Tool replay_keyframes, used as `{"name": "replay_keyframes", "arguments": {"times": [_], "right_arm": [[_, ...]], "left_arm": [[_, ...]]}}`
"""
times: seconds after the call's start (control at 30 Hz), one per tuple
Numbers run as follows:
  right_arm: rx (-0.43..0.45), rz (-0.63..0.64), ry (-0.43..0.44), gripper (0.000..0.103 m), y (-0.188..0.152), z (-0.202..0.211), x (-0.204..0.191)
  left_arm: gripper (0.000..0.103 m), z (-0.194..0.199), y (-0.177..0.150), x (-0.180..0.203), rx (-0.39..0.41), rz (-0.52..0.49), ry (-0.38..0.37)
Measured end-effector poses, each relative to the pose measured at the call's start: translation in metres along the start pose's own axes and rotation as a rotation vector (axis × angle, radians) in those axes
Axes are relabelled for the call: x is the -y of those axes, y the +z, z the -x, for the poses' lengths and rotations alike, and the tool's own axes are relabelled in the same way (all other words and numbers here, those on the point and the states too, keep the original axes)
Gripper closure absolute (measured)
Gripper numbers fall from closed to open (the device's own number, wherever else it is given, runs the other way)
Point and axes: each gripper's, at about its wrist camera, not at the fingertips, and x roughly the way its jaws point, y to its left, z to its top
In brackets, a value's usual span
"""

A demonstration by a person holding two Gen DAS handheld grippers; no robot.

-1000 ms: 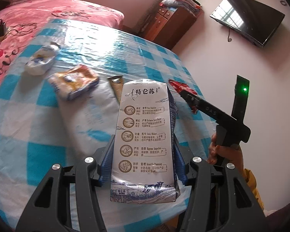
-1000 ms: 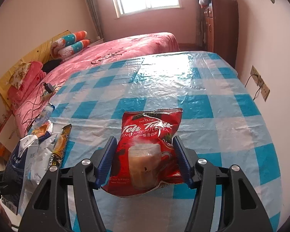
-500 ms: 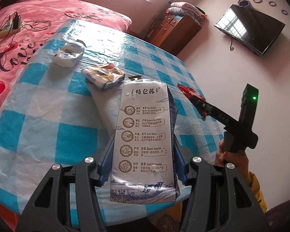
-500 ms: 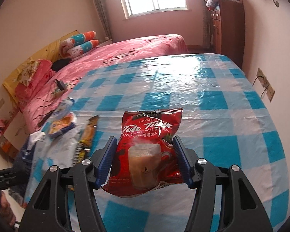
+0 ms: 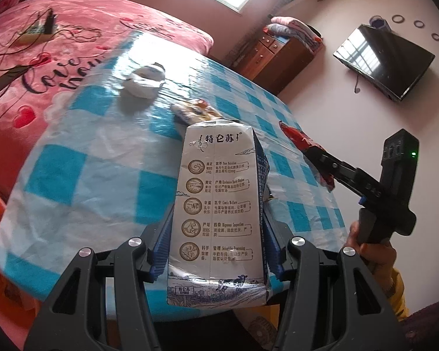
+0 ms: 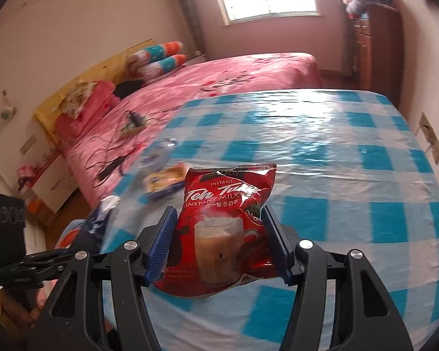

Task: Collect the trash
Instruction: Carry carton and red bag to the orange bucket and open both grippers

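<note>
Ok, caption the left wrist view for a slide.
Left gripper clamps a milk carton above the checkered table; right gripper carries a red packet.

One milk carton (image 5: 219, 204), one red sachet (image 6: 225, 228), one yellow wrapper (image 5: 194, 111), one crumpled bottle (image 5: 145, 80).

milk carton (image 5: 219, 213): white-blue, flattened, upright, held above the desk (image 5: 82, 158) | red tea sachet (image 6: 225, 228): crumpled, upright, held above the desk | yellow wrapper (image 5: 194, 111), crushed white bottle (image 5: 145, 80): lying on the desk
</note>
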Motion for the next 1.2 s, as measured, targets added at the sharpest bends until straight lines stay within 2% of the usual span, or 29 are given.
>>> {"name": "replay_keyframes", "arguments": {"times": [0.27, 0.57, 0.93, 1.2], "right_arm": [[-0.039, 0.117, 0.095, 0.043, -0.002, -0.011, -0.067], [-0.123, 0.251, 0.232, 0.043, -0.016, -0.036, -0.147], [-0.234, 0.412, 0.389, 0.043, -0.041, -0.070, -0.243], [-0.295, 0.498, 0.457, 0.043, -0.058, -0.097, -0.293]], "left_arm": [[0.048, 0.027, -0.007, -0.035, 0.037, 0.066, 0.041], [0.048, 0.061, -0.024, -0.077, 0.079, 0.147, 0.106], [0.048, 0.120, -0.054, -0.139, 0.162, 0.295, 0.229], [0.048, 0.147, -0.075, -0.182, 0.202, 0.397, 0.314]]}}
